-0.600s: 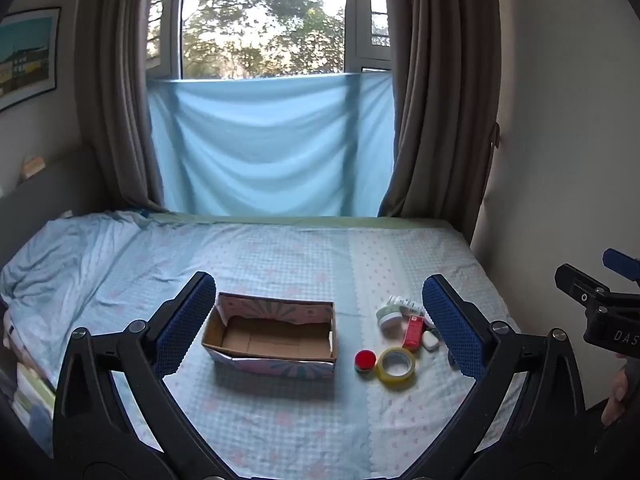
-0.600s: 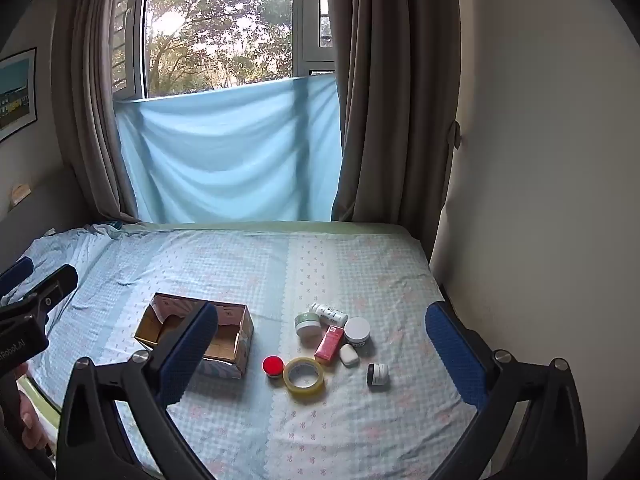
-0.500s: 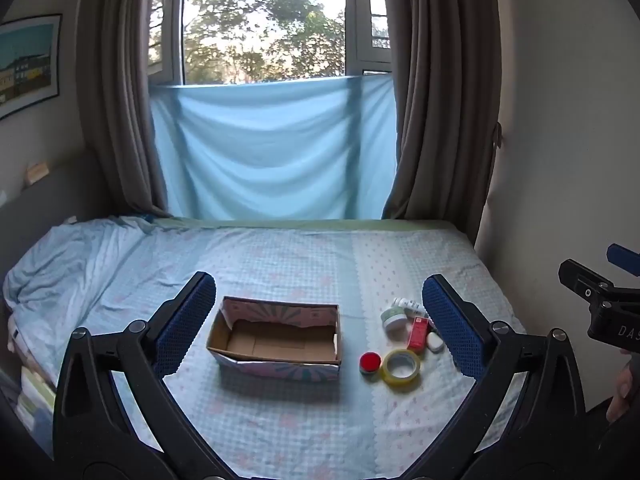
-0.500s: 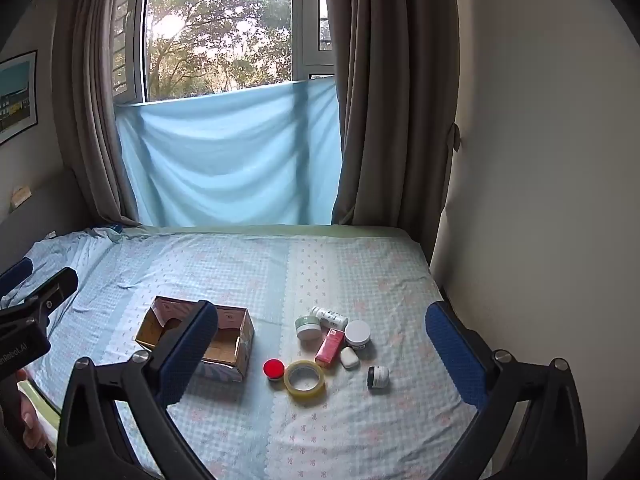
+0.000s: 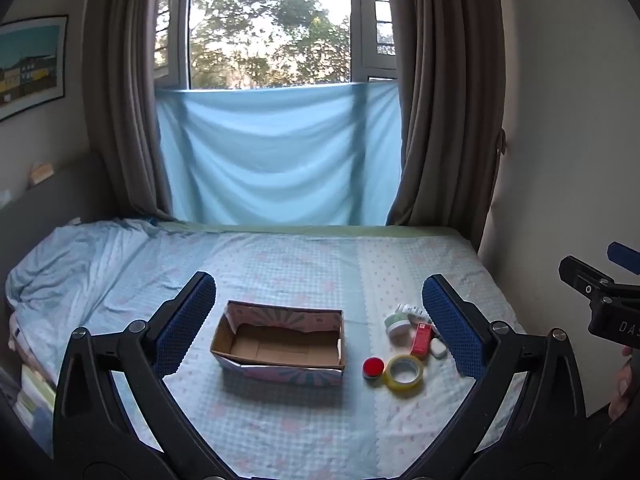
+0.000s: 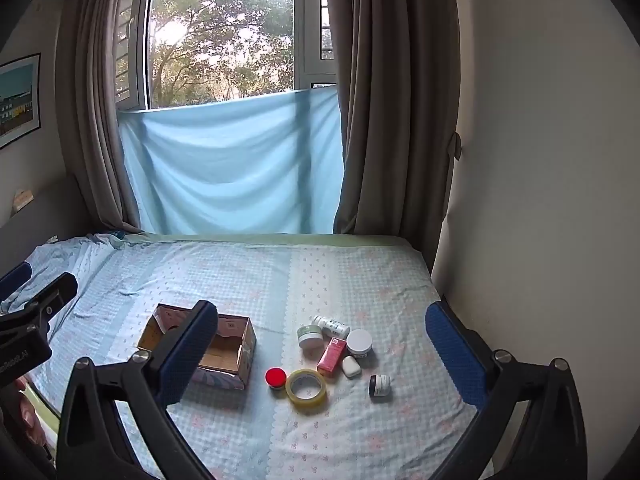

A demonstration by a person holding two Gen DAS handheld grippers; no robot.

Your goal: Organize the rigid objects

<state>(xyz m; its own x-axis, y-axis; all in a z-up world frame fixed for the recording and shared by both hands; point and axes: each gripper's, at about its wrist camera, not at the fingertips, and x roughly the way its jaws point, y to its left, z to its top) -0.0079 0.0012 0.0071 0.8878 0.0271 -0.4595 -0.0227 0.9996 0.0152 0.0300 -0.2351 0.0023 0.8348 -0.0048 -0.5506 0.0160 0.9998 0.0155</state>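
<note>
Both grippers stand wide apart and hold nothing: left gripper (image 5: 318,320), right gripper (image 6: 322,344), each above the bed (image 6: 240,272). Beyond the fingers lies an open cardboard box (image 5: 280,342); just beside it sit a red cap (image 6: 275,377), tape roll (image 6: 306,390), red carton (image 6: 331,354) and small jars (image 6: 359,343).

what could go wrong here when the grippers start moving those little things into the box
1. The small items are packed tightly: grabbing the red carton could knock the white jar or the white case.
2. The tape roll lies flat against the red cap, leaving little edge for open jaws.
3. The cardboard box sits on soft bedding and may slide or tip.
</note>
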